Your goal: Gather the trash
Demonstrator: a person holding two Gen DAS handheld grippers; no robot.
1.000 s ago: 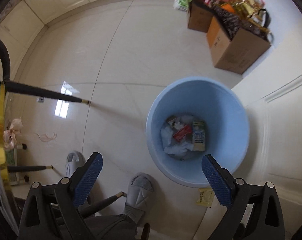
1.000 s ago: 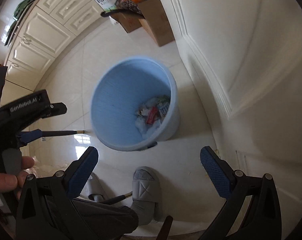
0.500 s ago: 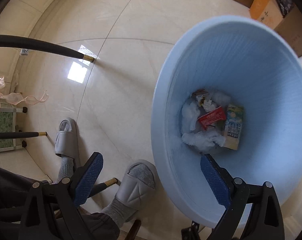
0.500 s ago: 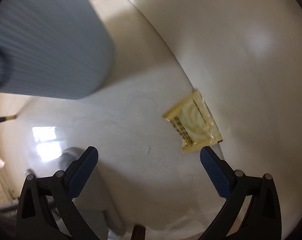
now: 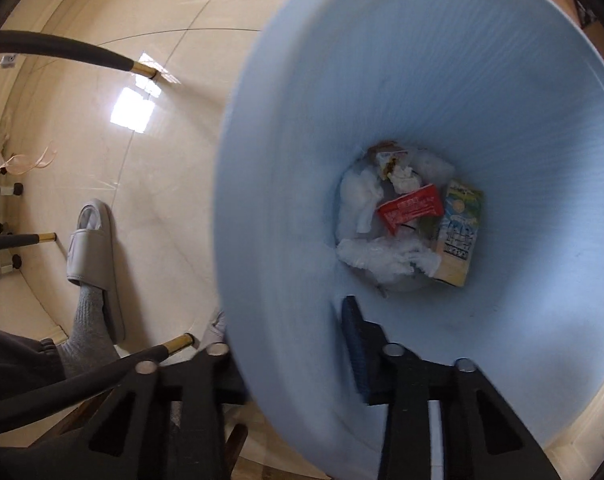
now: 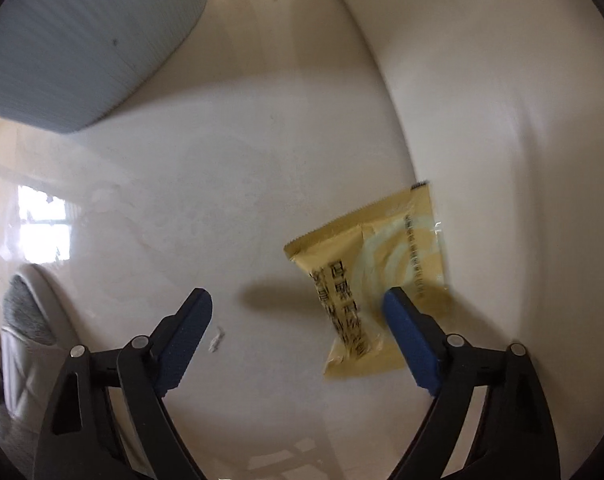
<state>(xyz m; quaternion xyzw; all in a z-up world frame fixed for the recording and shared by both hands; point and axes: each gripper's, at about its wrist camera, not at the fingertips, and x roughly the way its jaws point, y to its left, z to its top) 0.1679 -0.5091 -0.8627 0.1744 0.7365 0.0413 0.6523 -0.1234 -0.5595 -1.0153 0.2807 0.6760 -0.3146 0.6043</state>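
Both grippers have come down: left gripper (image 5: 298, 344) fingers closing astride the blue plastic bin's (image 5: 238, 184) rim to steady it, right gripper (image 6: 298, 332) fingers spread, narrowing beside the yellow foil wrapper (image 6: 373, 276).

Pale blue ribbed plastic bin (image 5: 441, 80), mustard-yellow foil wrapper (image 6: 373, 280) with black print and cream rings, glossy cream tile floor (image 6: 222, 200).

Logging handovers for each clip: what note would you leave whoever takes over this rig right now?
Left tongs: just closed on the rim wall of the blue bin, one pad inside.
Right tongs: open, jaws just narrowing, low over the floor; the yellow wrapper lies by the wall, partly under one pad, not gripped.
Done: red packet, carton and tissues are in the bin.
Left: grip the wrapper and drop it in the bin.
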